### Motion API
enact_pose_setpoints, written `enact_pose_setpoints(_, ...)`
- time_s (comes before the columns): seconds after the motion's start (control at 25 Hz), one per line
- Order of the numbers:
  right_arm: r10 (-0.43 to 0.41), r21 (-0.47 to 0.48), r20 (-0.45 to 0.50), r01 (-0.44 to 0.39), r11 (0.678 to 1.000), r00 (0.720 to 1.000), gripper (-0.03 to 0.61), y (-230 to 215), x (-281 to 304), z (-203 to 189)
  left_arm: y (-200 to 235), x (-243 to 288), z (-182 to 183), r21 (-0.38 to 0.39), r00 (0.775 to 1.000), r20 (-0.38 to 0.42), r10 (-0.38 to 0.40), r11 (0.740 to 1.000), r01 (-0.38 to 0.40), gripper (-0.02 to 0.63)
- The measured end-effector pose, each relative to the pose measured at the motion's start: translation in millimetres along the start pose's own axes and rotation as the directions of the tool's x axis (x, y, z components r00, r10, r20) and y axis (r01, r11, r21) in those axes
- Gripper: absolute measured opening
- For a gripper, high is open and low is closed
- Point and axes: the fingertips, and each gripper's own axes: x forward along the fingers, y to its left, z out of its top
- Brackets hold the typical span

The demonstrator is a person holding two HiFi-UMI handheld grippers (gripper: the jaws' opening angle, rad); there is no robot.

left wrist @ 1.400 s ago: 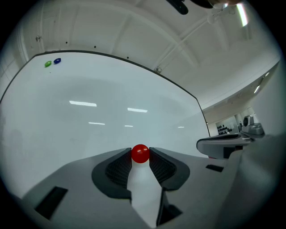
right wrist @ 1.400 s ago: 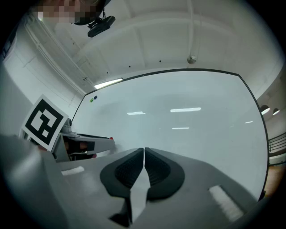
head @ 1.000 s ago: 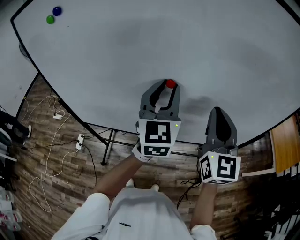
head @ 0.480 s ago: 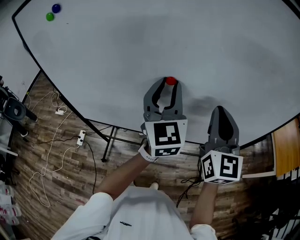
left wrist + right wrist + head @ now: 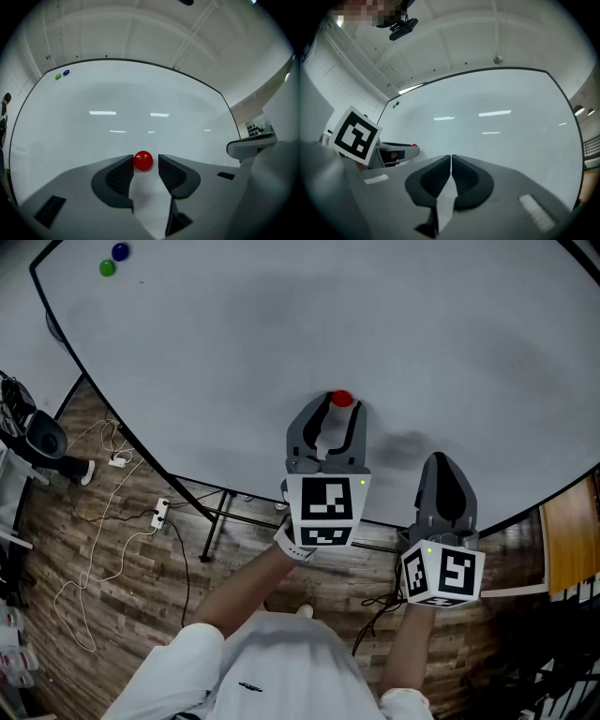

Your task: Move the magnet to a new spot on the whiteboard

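- The left tool is opening. The red magnet sits right between its tips, with a small gap on one side.
- It looks like the magnet is being let go here. Open wide first, so no tip drags it along.
- Then pull the tool straight back off the whiteboard, not sideways.
- The right tool is pressed together with nothing in it, just to the right of the left tool. Keep it out of the way.

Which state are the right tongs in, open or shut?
Shut: the right tongs show both sides pressed together in the right gripper view, nothing between them.
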Motion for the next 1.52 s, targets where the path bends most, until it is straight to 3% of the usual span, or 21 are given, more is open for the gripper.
enact_pose_setpoints(0.6,0.000,0.005,0.010,0.000,1.000,1.000,0.005,28,-9,11,5,-39,13,0.016,0.998,0.013,-0.068,0.998,0.068,0.146)
enact_pose_setpoints(1.04,0.022,0.024,0.038,-0.023,0.999,0.999,0.005,65,-13,16,26,-78,14,0.018,0.990,0.012,-0.141,0.990,0.141,0.017)
enact_pose_setpoints(1.32,0.023,0.022,0.033,-0.024,0.999,0.999,0.005,84,-17,9,41,-104,0,0.016,0.980,-0.030,-0.199,0.980,0.199,0.006)
enact_pose_setpoints(1.52,0.027,0.015,0.024,-0.027,1.000,0.999,0.005,89,-22,3,52,-120,-12,0.010,0.980,-0.047,-0.195,0.981,0.196,0.006)
